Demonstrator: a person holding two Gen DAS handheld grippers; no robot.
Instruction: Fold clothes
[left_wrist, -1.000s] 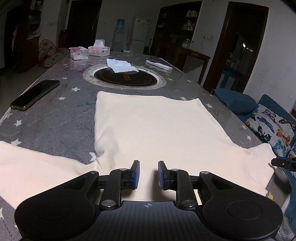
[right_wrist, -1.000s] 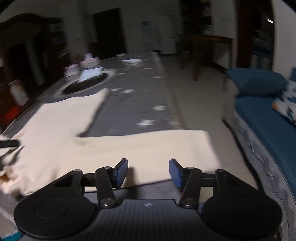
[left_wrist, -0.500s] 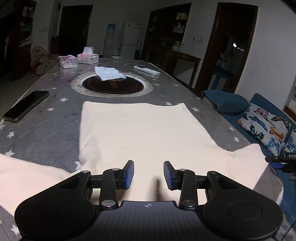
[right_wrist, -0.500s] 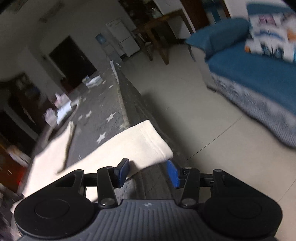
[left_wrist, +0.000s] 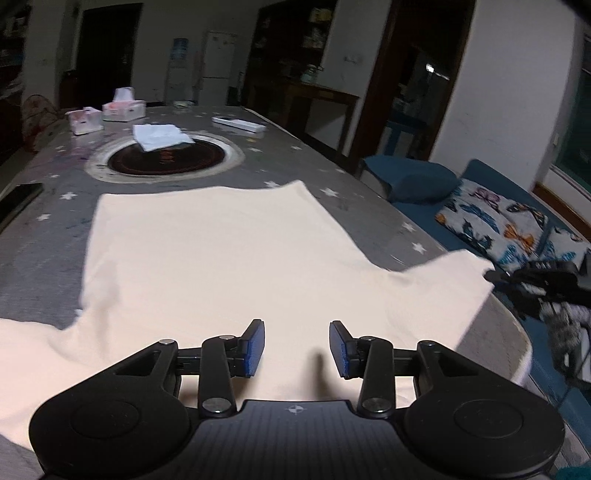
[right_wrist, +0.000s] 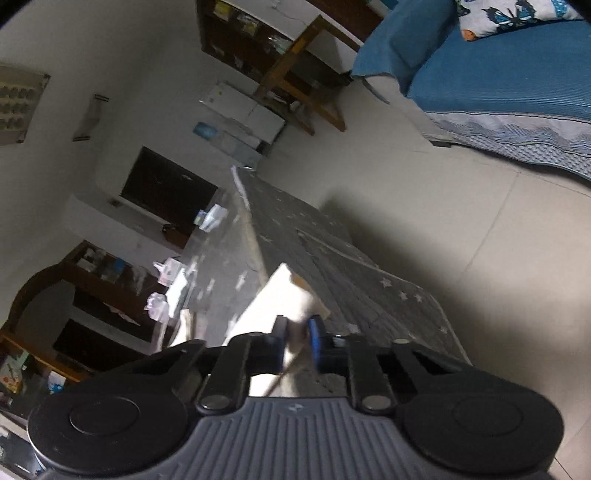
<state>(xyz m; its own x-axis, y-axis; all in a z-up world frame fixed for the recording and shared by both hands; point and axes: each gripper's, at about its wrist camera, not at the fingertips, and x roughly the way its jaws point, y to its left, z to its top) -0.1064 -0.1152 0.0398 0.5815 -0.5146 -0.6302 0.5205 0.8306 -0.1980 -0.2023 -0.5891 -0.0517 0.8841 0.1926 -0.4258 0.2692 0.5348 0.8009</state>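
Right tool (right_wrist: 295, 334), rolled sideways, pinches sleeve (right_wrist: 284, 295); left tool (left_wrist: 296, 347) opening.

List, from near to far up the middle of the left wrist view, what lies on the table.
Cream shirt → round hotplate → white cloth → tissue boxes.

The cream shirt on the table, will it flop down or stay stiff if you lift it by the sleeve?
Probably floppy: the cream shirt lies flat with soft wrinkles at the armpits. It looks light, since the right hand-held gripper holds the sleeve end with only a small pinch. The rest would likely drag across the table.
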